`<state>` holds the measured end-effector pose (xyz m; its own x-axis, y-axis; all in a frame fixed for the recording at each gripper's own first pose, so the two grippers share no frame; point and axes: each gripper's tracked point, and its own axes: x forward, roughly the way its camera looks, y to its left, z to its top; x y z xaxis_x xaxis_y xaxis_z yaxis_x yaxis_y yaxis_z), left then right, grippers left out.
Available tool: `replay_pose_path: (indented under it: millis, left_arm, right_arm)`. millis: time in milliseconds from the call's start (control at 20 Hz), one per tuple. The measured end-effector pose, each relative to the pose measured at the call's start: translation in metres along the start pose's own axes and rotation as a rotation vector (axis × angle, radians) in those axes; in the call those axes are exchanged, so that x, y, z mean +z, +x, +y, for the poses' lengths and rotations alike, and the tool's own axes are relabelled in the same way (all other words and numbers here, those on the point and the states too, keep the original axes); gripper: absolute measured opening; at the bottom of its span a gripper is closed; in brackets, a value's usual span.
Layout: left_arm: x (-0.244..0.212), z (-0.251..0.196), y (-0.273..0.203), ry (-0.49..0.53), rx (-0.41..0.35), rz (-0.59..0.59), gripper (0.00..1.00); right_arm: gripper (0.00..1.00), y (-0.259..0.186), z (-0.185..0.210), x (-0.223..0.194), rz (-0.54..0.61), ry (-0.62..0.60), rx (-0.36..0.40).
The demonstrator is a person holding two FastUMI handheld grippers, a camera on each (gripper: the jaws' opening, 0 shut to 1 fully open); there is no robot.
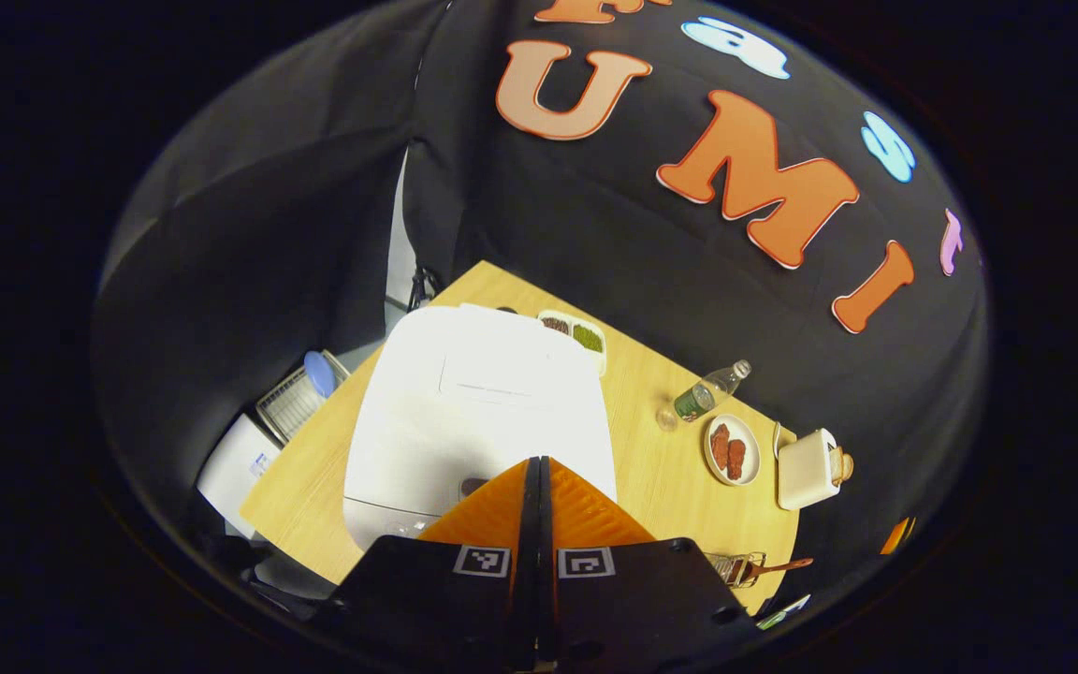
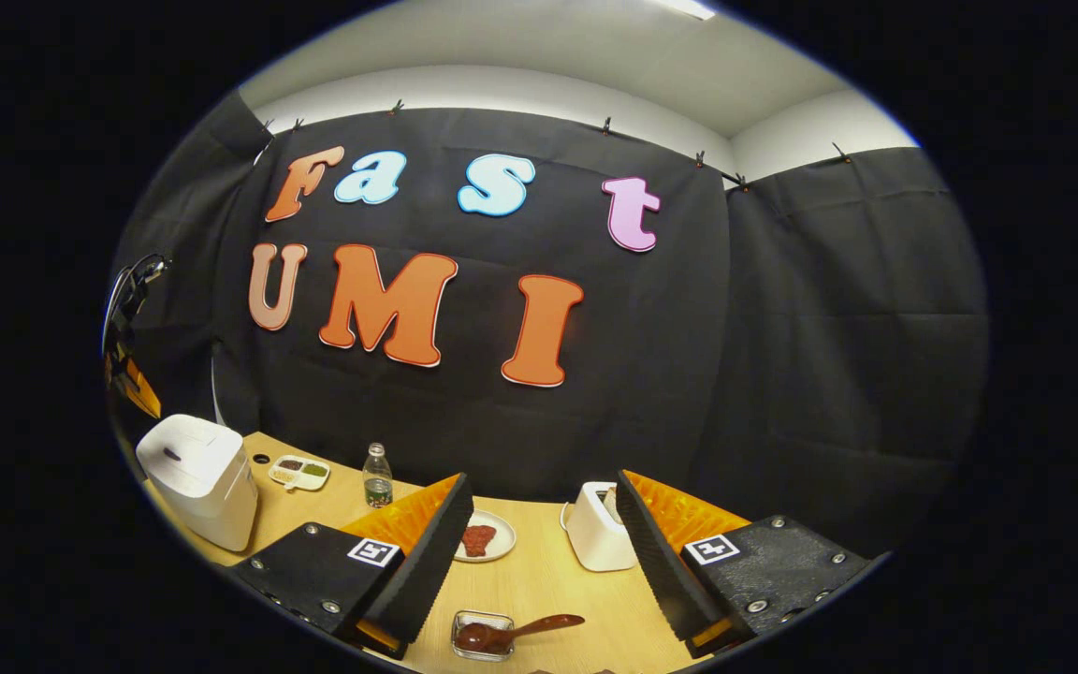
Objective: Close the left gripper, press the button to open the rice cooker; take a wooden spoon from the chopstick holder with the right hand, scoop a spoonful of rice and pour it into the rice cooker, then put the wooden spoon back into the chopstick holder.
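The white rice cooker (image 1: 473,402) stands lid-down on the wooden table, right under my left gripper (image 1: 539,463), which is shut with its fingers pressed together. Their tips hover just beside the dark button (image 1: 473,485) at the cooker's front. In the right gripper view the cooker (image 2: 197,477) sits far left. My right gripper (image 2: 544,482) is open with nothing in it. Below and between its fingers lies the wooden spoon (image 2: 525,627), bowl resting in a small clear holder (image 2: 481,646). The same spoon and holder (image 1: 740,567) show at the table's near right edge.
A divided dish of grains (image 1: 576,332) sits behind the cooker. A small bottle (image 1: 712,391), a plate with red pieces (image 1: 733,449) and a white toaster (image 1: 810,468) line the table's right side. A rack and a white box (image 1: 291,402) are off the table's left edge.
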<state>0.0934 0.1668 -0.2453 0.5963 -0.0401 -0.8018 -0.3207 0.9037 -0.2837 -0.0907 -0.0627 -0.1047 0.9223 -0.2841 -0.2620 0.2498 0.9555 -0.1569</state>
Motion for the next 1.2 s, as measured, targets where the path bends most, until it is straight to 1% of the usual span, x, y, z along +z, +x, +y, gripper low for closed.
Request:
replay_pose_path:
  millis: [150,300,400,450,500,650,700,800,850,1000,1100,1150,1200]
  left_arm:
    - [-0.018,0.008,0.019,-0.068,0.000,0.117,0.05]
    - [-0.023,0.018,0.035,-0.071,0.003,0.138,0.05]
    - [-0.044,0.024,0.046,-0.102,0.013,0.196,0.05]
    - [-0.047,0.022,0.047,-0.117,0.008,0.179,0.05]
    - [-0.039,0.027,0.047,-0.124,0.002,0.160,0.07]
    - [-0.043,0.027,0.048,-0.130,-0.007,0.160,0.06]
    - [-0.040,0.026,0.045,-0.122,-0.007,0.147,0.06]
    - [-0.027,0.020,0.035,-0.092,-0.022,0.081,0.06]
    - [-0.018,0.018,0.028,-0.074,-0.031,0.032,0.06]
    - [0.003,0.007,0.012,-0.073,-0.049,-0.127,0.06]
    - [0.012,-0.004,-0.002,-0.067,-0.081,-0.222,0.06]
    - [0.017,-0.005,-0.007,-0.045,-0.082,-0.270,0.06]
    - [0.024,-0.004,-0.013,-0.017,-0.066,-0.313,0.05]
  right_arm:
    - [0.95,-0.004,-0.002,-0.019,0.037,0.002,-0.011]
    - [0.95,-0.007,-0.006,-0.037,0.083,-0.006,-0.028]
    - [0.95,-0.010,-0.007,-0.046,0.106,-0.007,-0.031]
    - [0.95,-0.011,-0.007,-0.053,0.117,-0.009,-0.032]
    - [0.95,-0.010,-0.007,-0.057,0.125,-0.009,-0.034]
    - [0.95,-0.007,-0.004,-0.066,0.151,0.001,-0.019]
    - [0.95,-0.005,0.000,-0.067,0.159,0.000,-0.002]
    - [0.95,0.000,0.003,-0.072,0.170,0.003,0.014]
    - [0.95,0.000,0.003,-0.075,0.174,0.007,0.021]
    - [0.95,0.004,0.007,-0.085,0.197,0.032,0.040]
    - [0.95,0.007,0.010,-0.094,0.218,0.049,0.053]
    - [0.95,0.008,0.012,-0.099,0.229,0.055,0.058]
    - [0.95,0.009,0.013,-0.105,0.245,0.060,0.066]
